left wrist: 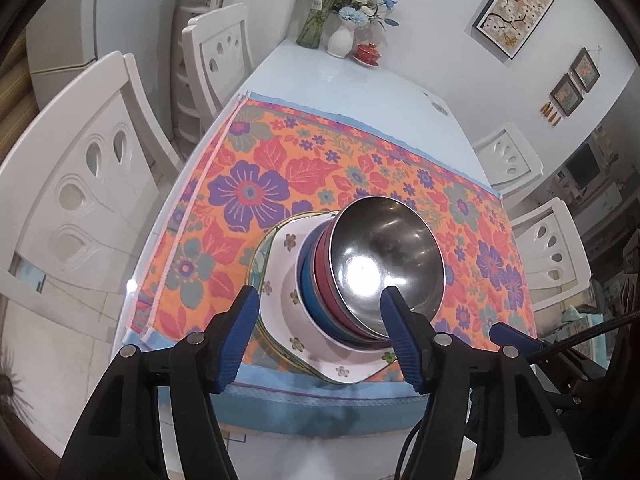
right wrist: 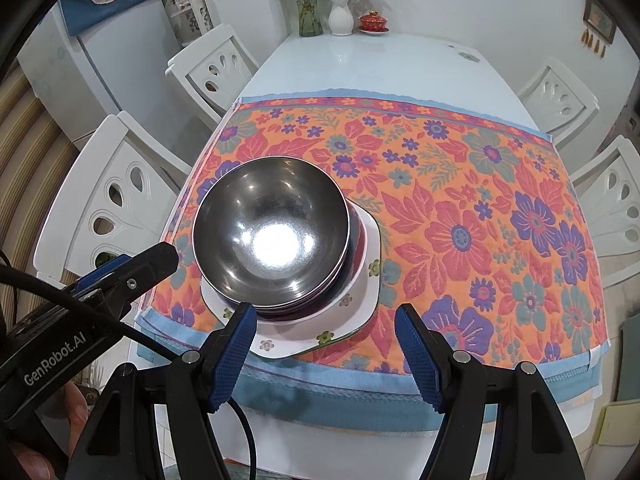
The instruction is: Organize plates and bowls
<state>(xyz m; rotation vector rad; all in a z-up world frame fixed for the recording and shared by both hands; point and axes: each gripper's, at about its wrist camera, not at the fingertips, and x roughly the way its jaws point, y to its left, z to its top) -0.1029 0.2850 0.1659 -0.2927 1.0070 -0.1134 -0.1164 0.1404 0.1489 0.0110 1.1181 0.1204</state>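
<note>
A steel bowl [left wrist: 384, 256] sits on top of nested red and blue bowls [left wrist: 316, 276], which stand on a white flowered square plate [left wrist: 288, 312] over another plate. The stack rests near the front edge of the floral cloth. It also shows in the right wrist view: the steel bowl [right wrist: 272, 236] on the white plate [right wrist: 360, 304]. My left gripper [left wrist: 320, 332] is open and empty, hovering above the stack's near side. My right gripper [right wrist: 324, 348] is open and empty, just right of the stack. The left gripper [right wrist: 132, 272] appears at the left of the right wrist view.
An orange floral cloth [right wrist: 460, 208] covers the white table [right wrist: 380, 64]. Vases with flowers [right wrist: 340, 16] and a red lidded cup [right wrist: 374, 22] stand at the far end. White chairs [right wrist: 120, 200] line both sides.
</note>
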